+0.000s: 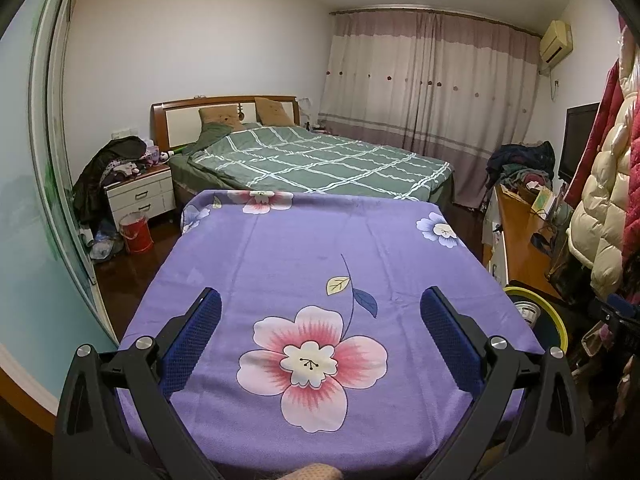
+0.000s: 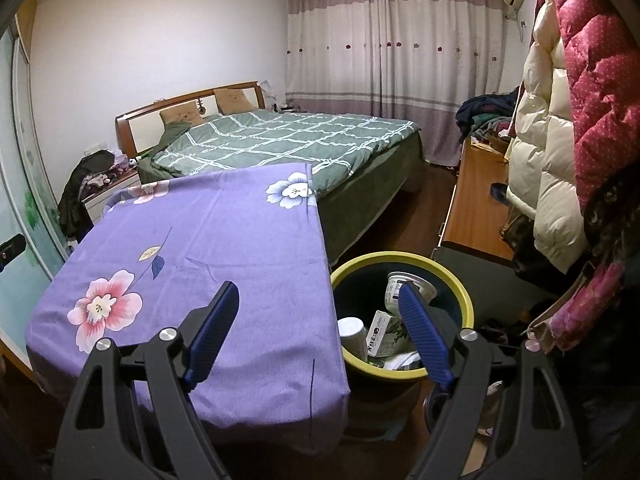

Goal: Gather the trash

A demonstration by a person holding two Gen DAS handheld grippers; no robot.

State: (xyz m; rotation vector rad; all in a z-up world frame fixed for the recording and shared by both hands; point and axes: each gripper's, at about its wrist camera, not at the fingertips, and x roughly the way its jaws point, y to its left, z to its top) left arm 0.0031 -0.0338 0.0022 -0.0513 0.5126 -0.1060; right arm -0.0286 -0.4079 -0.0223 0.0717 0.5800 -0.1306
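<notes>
Trash sits gathered in a round dark bin with a yellow rim [image 2: 404, 258], standing on the floor just beside the right edge of a worktop draped in purple cloth printed with pink and white flowers [image 2: 224, 248]; inside the bin lie a white plastic tub [image 2: 412, 286], a printed white carton [image 2: 386, 330] and a white paper cup [image 2: 352, 330]; the right tool [image 2: 318, 332], black-framed with ribbed blue pads, hangs spread wide and holding nothing, one finger over the cloth and the other over the bin's mouth; the left tool [image 1: 320, 336] hovers above the same worktop [image 1: 320, 240], its blue mesh-faced fingers likewise parted and bare, framing a large pink flower in the print; from that side only a sliver of the bin [image 1: 554, 312] shows past the worktop's right edge; behind stand a wooden-framed bed with a green checked quilt [image 1: 320, 160], a white bedside cabinet heaped with clothes [image 1: 140, 192] and a red bucket [image 1: 136, 232] on the dark floor.
</notes>
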